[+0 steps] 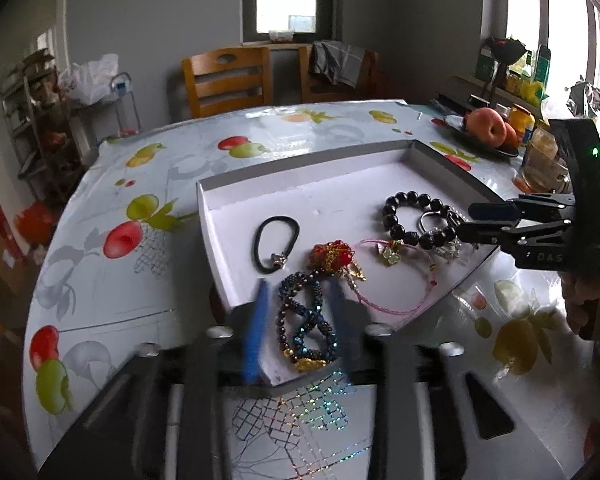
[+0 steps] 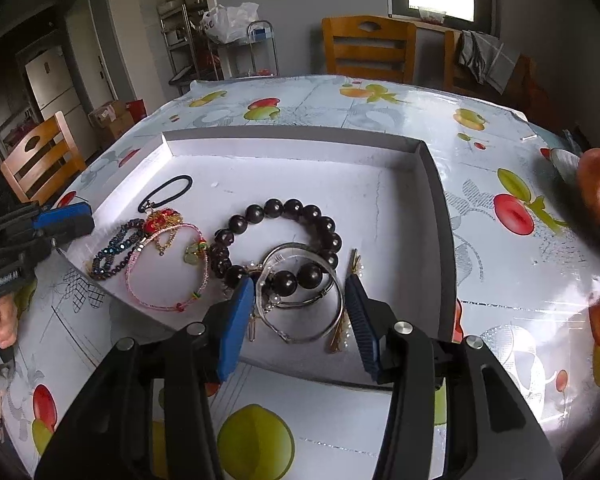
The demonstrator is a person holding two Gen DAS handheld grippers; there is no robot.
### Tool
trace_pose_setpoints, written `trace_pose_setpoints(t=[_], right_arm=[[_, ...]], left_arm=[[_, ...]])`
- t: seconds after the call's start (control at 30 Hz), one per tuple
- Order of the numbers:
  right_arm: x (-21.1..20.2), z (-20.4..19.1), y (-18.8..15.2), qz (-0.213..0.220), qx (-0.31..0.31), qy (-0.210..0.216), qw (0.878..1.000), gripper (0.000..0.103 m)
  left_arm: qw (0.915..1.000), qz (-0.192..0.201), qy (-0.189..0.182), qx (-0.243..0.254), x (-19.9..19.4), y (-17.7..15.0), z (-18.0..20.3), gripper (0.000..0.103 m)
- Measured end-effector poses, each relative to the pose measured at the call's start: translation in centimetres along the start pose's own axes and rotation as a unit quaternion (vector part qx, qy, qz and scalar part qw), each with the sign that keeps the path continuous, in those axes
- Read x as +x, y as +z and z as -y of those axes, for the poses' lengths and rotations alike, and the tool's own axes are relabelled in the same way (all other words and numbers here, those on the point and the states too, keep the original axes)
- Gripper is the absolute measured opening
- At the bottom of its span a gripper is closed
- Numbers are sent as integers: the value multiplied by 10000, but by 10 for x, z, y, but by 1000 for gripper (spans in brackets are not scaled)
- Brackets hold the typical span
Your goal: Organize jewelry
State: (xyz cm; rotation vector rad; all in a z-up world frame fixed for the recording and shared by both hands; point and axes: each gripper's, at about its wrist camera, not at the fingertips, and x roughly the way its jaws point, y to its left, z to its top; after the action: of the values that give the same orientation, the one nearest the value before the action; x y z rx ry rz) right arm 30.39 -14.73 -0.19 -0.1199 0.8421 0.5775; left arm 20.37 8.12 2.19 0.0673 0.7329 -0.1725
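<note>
A shallow white box (image 1: 300, 162) (image 2: 292, 136) on the fruit-print table holds the jewelry. In the left wrist view a blue beaded bracelet (image 1: 304, 320) lies at the box's near corner, between the blurred fingers of my open left gripper (image 1: 300, 326). A black hair tie (image 1: 276, 244), a red-and-gold charm (image 1: 332, 256), a pink cord bracelet (image 1: 388, 308) and a black bead bracelet (image 1: 396, 204) lie further in. In the right wrist view my right gripper (image 2: 298, 282) spans the silver bangles (image 2: 304, 336) on the box floor, a pad against each side.
A plate of peaches (image 1: 486, 126) and jars (image 1: 540, 156) stand on the table right of the box. Wooden chairs (image 1: 228, 80) stand behind the table. A person's hand (image 2: 0, 320) holds the left gripper (image 2: 66, 220) at the box's left edge.
</note>
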Motion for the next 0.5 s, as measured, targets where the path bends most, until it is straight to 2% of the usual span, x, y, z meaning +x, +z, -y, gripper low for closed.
trace_pose_setpoints(t=[0.07,0.1,0.17,0.33,0.43,0.5], right_arm=[[-4,-1,-1,56,16,11,10000,49],[-6,-1,-1,96,20,20,9999,54],[-12,-1,-2,201,22,34,9998,57],[-31,-6,-7,499,-30,56,9987,64],[-42,-10,-13,683,-45,58,9976,74],[-47,-12,-15,776,-56,41,9970,84]], left_arm=[[10000,43,9,3,-3,-1,2,49],[10000,76,13,9,-5,-2,2,53],[9998,212,33,16,-13,-2,4,71],[9985,526,109,-29,-31,-4,11,92],[9968,771,177,-135,-40,-7,16,95],[9953,909,246,-219,-45,-11,19,97]])
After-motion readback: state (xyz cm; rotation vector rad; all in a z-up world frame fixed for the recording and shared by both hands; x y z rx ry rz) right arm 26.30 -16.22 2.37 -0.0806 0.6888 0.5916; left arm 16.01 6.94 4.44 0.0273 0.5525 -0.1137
